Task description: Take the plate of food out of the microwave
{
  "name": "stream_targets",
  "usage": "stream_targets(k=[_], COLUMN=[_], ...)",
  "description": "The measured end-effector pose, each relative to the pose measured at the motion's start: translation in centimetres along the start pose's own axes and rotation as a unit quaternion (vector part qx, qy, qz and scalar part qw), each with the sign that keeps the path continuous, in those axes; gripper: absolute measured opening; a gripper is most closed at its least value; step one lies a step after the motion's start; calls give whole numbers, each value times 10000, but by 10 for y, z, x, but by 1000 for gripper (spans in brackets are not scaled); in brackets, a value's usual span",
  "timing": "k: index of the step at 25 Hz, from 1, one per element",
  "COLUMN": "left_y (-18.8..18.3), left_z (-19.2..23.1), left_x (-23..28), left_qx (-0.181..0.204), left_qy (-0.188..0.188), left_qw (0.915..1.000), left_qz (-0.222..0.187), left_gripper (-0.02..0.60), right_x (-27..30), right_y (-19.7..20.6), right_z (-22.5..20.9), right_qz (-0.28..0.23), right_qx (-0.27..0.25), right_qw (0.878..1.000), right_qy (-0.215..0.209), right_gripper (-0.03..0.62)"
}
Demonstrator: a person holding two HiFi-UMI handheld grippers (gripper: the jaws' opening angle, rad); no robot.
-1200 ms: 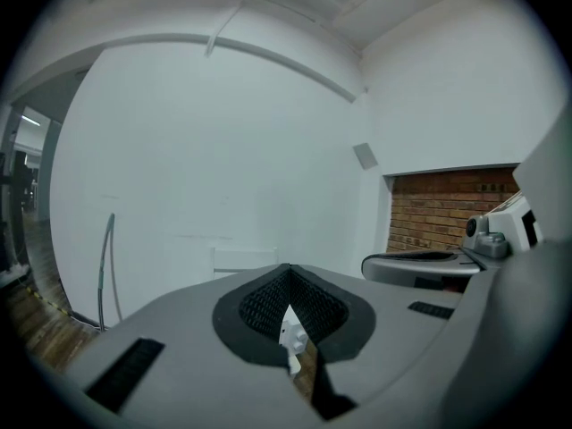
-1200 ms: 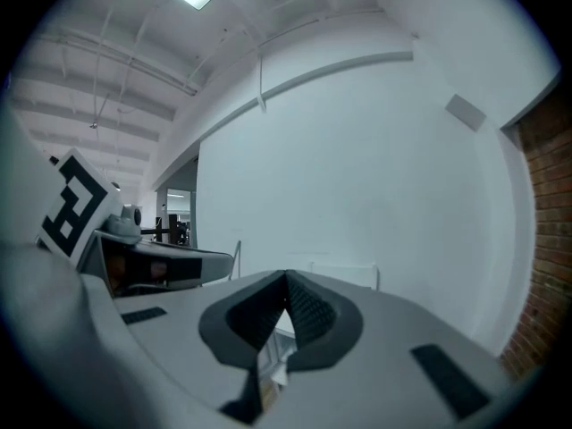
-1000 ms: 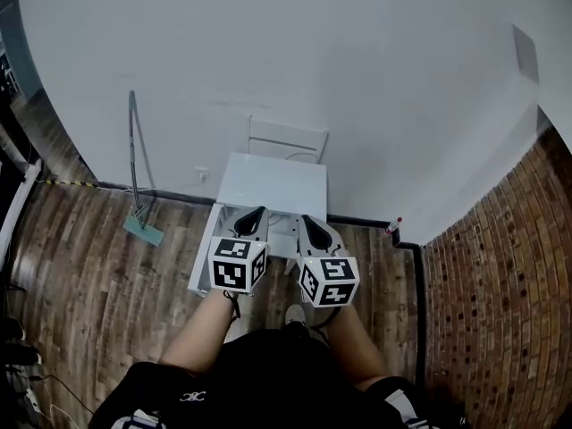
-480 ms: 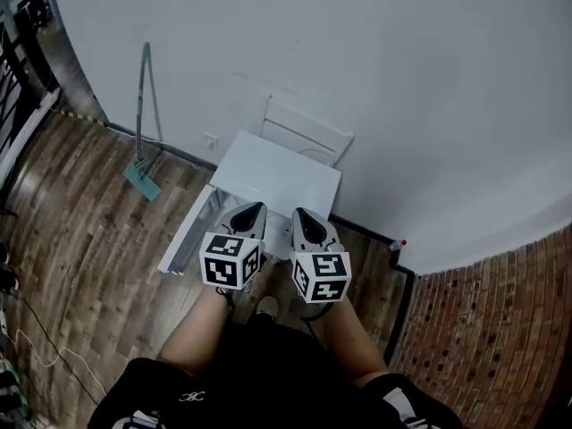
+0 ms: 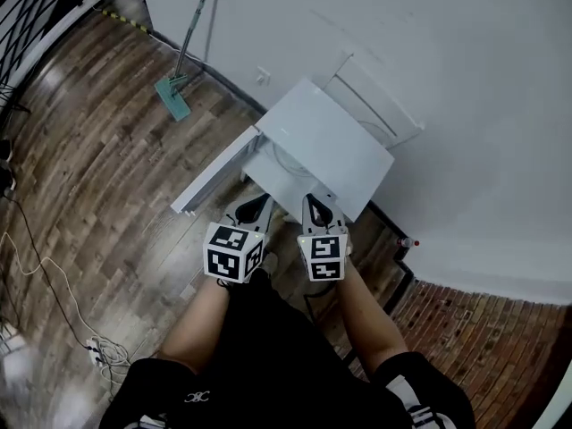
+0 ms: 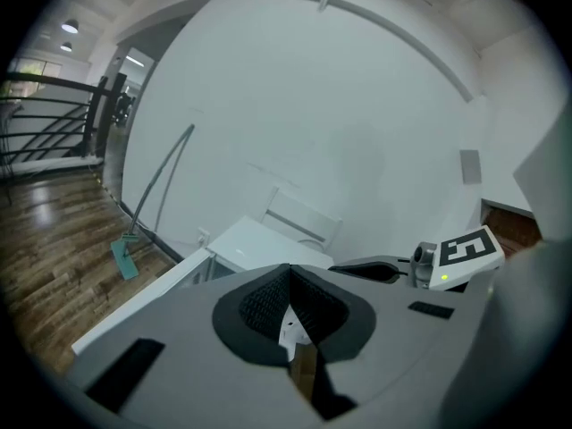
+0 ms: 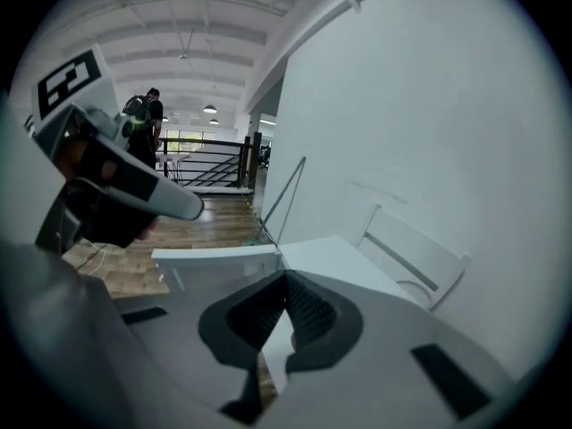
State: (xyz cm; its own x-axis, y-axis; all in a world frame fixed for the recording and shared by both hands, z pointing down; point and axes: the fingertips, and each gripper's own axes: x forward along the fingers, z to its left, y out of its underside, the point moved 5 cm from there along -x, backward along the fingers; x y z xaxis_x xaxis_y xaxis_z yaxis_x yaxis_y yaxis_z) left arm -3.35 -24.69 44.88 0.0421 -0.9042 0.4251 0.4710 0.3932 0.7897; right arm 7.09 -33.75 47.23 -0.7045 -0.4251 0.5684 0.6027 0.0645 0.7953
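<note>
A white microwave (image 5: 335, 146) stands low on the wooden floor with its door (image 5: 213, 173) swung open to the left. A curved pale rim (image 5: 284, 161) shows in the opening; I cannot tell whether it is the plate. My left gripper (image 5: 254, 210) and right gripper (image 5: 318, 211) hang side by side just before the opening. Both are shut with nothing between their jaws. The left gripper view shows its tips (image 6: 288, 273) met above the microwave top (image 6: 255, 242). The right gripper view shows its tips (image 7: 286, 280) met over the door (image 7: 214, 258).
A white chair (image 5: 375, 105) stands behind the microwave against the white wall. A long-handled mop (image 5: 174, 95) leans on the wall at the left. Cables (image 5: 49, 293) lie on the floor at the lower left. A black railing (image 5: 31, 12) runs along the far left.
The head view has swung, so the microwave now lies slantwise, higher and to the right. Both grippers stay shut, side by side before the opening.
</note>
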Motion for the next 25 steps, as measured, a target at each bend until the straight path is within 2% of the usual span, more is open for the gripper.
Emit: stream_targets(k=[4,8,12,18,19,22,25], left_y=[35,60,74,104,111,135,157], left_z=[27,50,82,122,128,140,148], left_x=[9,42,76,109,112,122,131], left_qx=[-254,-38,111,28,-17,-253,-439], left_qy=[-38,68,83,82,73,62,85], left_qw=[9994,9990,9991,9994,9994,9988,9977], left_qz=[251,436,405,332,340,416,500], left_gripper=[-2,-2,-2,-2,-2,-2,-2], right_x=[42,96,153,221,232,264,294], right_y=[29,59,95,142,149,172,188], right_z=[20,33,37,26,24,20,19], right_qz=[194,421,784,1093,1136,1352,1547], right_qx=[-415,-760,-1048,-1205,-1211,-1326,-1555], right_qw=[9989,9960,9913,9866,9860,9819,9756], right_qy=[-36,-190,-107,104,121,54,-112], right_gripper=[12,12,12,15,26,160,244])
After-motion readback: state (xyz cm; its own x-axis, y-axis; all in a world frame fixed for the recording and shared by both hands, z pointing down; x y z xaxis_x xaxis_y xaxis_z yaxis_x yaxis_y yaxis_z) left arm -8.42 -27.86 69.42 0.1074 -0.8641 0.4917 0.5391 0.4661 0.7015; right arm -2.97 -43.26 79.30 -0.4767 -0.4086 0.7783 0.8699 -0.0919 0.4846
